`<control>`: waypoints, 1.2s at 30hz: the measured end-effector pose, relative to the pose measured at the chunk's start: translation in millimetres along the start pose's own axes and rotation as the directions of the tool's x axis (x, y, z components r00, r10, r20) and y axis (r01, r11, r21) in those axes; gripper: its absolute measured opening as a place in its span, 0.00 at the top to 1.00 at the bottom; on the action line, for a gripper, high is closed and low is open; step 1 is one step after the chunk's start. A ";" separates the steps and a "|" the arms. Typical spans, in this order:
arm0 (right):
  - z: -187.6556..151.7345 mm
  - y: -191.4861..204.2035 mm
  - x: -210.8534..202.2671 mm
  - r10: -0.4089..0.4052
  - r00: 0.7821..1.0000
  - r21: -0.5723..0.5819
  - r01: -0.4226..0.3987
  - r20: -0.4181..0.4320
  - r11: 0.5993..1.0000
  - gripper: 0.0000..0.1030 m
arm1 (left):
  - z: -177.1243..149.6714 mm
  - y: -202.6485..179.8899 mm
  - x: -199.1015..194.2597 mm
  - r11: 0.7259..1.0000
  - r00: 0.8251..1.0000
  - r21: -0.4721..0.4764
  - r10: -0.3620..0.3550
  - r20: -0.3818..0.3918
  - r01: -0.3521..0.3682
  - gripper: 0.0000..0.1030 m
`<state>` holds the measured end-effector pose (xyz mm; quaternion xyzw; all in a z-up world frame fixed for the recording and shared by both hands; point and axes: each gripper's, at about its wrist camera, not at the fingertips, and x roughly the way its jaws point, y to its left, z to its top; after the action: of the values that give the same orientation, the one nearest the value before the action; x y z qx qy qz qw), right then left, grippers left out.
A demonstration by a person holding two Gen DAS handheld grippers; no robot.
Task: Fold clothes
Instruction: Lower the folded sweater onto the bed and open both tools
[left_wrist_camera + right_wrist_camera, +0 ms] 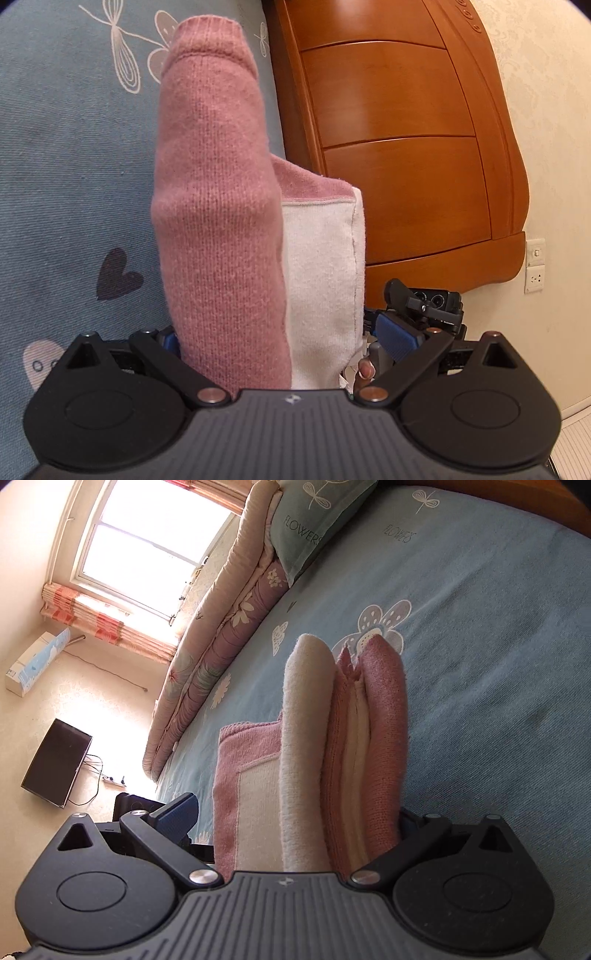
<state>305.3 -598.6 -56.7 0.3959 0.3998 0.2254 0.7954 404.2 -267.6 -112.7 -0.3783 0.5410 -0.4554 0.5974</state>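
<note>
I count one folded pink-and-white sweater (229,221) dead ahead at twelve o'clock, and two grippers on it, my left gripper (284,339) and right gripper (295,819). From the right wrist I've got one pillow (303,528) at twelve o'clock, one rolled quilt (221,627) at eleven, one window (147,542) and one dark screen (55,762) at nine. Left wrist gives me one wooden headboard (399,129) at one o'clock and two wall sockets (535,266) at three.

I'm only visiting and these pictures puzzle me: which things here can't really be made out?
- Left wrist view: the left tool grips the pink and white knitted garment, whose lower part vanishes behind the tool's black body.
- Right wrist view: the right tool holds folded layers; their count is unclear.
- Window: glare hides the outside.
</note>
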 end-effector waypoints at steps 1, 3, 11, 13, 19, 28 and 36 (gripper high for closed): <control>5.6 -3.0 -2.7 -0.008 1.000 -0.003 0.008 0.006 1.000 0.00 | 4.7 -1.2 8.0 1.000 1.000 0.004 -0.004 -0.008 0.004 0.05; 17.8 -9.7 -9.0 -0.024 1.000 -0.008 0.024 0.020 1.000 0.00 | 13.4 -4.0 23.6 1.000 1.000 0.013 -0.013 -0.025 0.013 0.05; 40.9 -50.3 -16.6 -0.077 0.995 0.044 0.074 0.064 0.996 0.00 | 26.9 7.9 59.5 1.000 0.999 -0.011 0.007 -0.048 -0.007 0.05; 37.3 -60.8 -10.6 -0.131 0.989 0.050 0.128 0.063 0.991 0.00 | 23.0 12.6 60.3 0.998 0.996 0.003 0.070 -0.063 -0.070 0.05; 30.6 -48.9 -33.2 -0.318 0.920 -0.027 0.332 0.229 0.943 0.00 | 4.5 0.0 3.2 0.942 0.960 0.190 0.281 0.001 -0.276 0.06; -13.7 35.3 -24.1 -0.341 0.903 -0.416 0.423 0.260 0.805 0.00 | -60.7 -23.8 -56.3 0.651 0.789 0.467 0.578 0.207 -0.599 0.05; -21.0 -24.6 9.7 -0.597 0.768 -0.322 0.640 0.232 0.697 0.00 | -108.4 -23.6 -70.4 0.559 0.746 0.522 0.611 0.265 -0.644 0.04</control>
<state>294.9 -597.0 -88.7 0.0866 0.4132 -0.0038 0.9065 293.6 -203.1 -83.1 0.0295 0.4565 -0.3454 0.8194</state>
